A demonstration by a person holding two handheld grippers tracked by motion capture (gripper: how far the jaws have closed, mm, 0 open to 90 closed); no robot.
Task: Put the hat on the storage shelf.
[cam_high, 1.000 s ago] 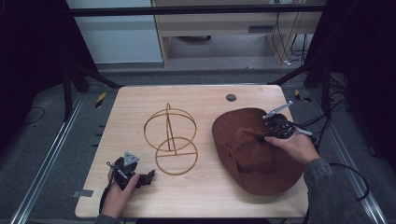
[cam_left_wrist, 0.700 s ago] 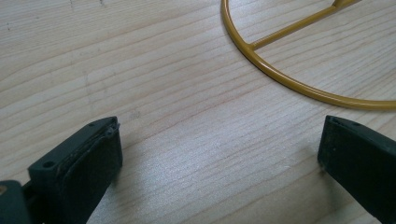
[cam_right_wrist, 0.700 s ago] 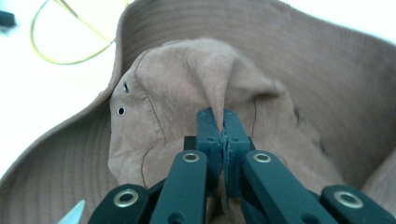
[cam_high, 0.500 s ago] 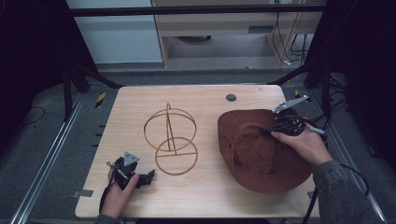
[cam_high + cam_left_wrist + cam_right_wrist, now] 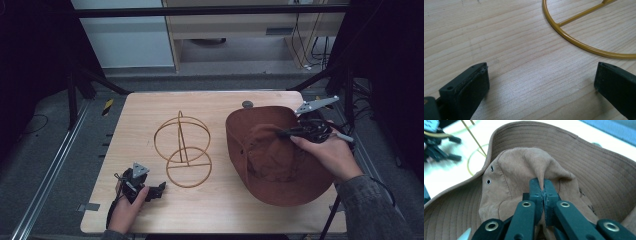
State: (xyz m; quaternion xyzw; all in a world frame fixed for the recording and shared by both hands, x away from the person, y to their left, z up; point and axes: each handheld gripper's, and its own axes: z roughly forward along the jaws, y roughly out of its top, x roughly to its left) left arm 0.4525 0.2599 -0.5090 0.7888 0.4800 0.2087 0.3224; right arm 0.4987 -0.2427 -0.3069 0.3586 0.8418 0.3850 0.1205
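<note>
A brown brimmed hat [image 5: 272, 160] lies on the right half of the wooden desk [image 5: 220, 215], its brim spread out and its soft crown bunched up in the middle. The right claw [image 5: 286, 133], held in the person's right hand [image 5: 330, 152], comes in from the hat's far right side, and its jaws are pressed together on a pinched fold of the crown fabric; in the right gripper view the fold rises in a ridge just beyond the right claw [image 5: 543, 188], and two small metal eyelets [image 5: 490, 175] show on the side of the crown. To the left of the hat, near the middle of the desk, stands a yellow wire stand [image 5: 182, 150] with a flat ring base and upright hoops, apart from the hat. The left claw [image 5: 159, 188] rests on the desk near the front left corner, held by the left hand [image 5: 127, 210], with its jaws spread wide and nothing between them; in the left gripper view the stand's ring base [image 5: 584, 45] lies just beyond the two black pads [image 5: 474, 83]. A small dark round disc [image 5: 247, 104] sits near the desk's far edge.
</note>
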